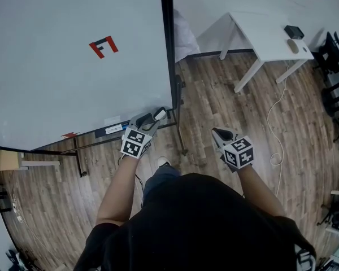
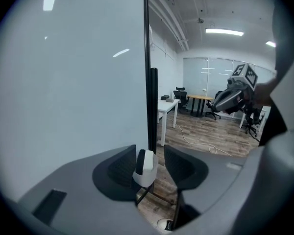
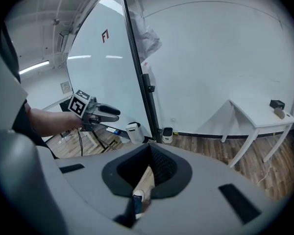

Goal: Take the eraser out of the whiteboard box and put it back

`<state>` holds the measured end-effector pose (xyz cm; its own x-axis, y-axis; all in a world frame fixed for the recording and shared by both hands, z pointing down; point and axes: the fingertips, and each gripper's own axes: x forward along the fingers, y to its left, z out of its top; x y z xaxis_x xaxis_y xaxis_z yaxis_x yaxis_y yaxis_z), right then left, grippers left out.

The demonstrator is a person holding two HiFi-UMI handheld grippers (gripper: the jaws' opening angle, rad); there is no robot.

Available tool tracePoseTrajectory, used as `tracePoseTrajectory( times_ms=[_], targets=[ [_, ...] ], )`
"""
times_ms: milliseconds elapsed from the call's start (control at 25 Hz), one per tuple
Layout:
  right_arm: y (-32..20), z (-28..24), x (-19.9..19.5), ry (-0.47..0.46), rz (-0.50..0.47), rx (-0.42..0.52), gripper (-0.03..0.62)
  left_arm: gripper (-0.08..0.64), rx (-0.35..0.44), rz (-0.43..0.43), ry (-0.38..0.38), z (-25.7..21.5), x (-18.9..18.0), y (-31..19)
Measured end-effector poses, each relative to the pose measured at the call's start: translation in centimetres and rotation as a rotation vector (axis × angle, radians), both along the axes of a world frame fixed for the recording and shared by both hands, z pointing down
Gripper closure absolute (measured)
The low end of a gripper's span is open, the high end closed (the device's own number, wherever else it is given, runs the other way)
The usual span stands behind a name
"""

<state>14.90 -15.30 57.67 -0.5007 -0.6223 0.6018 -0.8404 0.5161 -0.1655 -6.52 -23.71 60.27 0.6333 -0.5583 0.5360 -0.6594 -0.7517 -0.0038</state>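
Straddles small white plastic box (image 2: 147, 173), dark eraser (image 2: 140, 159) inside, with left claw (image 2: 149, 152) spread; right claw (image 3: 149, 150) pressed together at 3 o'clock. Pre-grab or just-released.

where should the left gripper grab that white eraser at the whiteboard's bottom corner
Across its white body, one jaw on each long side, coming straight on from the front: the eraser stands upright by the whiteboard edge, lined up between the left gripper's open jaws.

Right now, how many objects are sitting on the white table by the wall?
2. A small black box lies at one end of the white table, and a beige rounded object lies right beside it. Nothing else shows on the tabletop, though very small items could go unseen.
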Motion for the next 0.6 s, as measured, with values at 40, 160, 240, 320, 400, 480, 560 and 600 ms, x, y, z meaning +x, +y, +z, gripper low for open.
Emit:
tracePoseTrajectory(
  times_ms=[40, 160, 240, 320, 400, 480, 560, 600],
  targets=[
    [0.1, -0.2, 0.0, -0.001, -0.002, 0.003, 0.597, 0.371, 0.003, -0.004, 0.004, -0.3, -0.1, 0.3],
    [0.6, -0.6, 0.0, -0.002, -0.009, 0.01, 0.597, 0.372, 0.016, 0.002, 0.018, -1.3, -0.2, 1.6],
    [0.8, -0.9, -0.1, -0.001, -0.017, 0.014, 0.597, 0.373, 0.022, 0.005, 0.019, -1.7, -0.3, 2.4],
    [0.9, -1.3, -0.4, -0.002, -0.026, 0.021, 0.597, 0.38, 0.026, 0.001, 0.017, -1.9, -0.6, 3.2],
    [1.0, -1.7, -0.6, -0.005, -0.033, 0.029, 0.597, 0.388, 0.027, -0.006, 0.018, -1.9, -0.9, 4.0],
    [1.1, -2.0, -0.8, -0.006, -0.04, 0.038, 0.597, 0.4, 0.022, -0.012, 0.022, -1.7, -1.0, 4.7],
    [1.2, -2.3, -1.0, -0.006, -0.049, 0.043, 0.598, 0.407, 0.017, -0.016, 0.025, -1.5, -1.1, 5.3],
    [1.3, -2.4, -1.1, -0.006, -0.052, 0.044, 0.598, 0.41, 0.014, -0.018, 0.026, -1.4, -1.1, 5.6]
  ],
)
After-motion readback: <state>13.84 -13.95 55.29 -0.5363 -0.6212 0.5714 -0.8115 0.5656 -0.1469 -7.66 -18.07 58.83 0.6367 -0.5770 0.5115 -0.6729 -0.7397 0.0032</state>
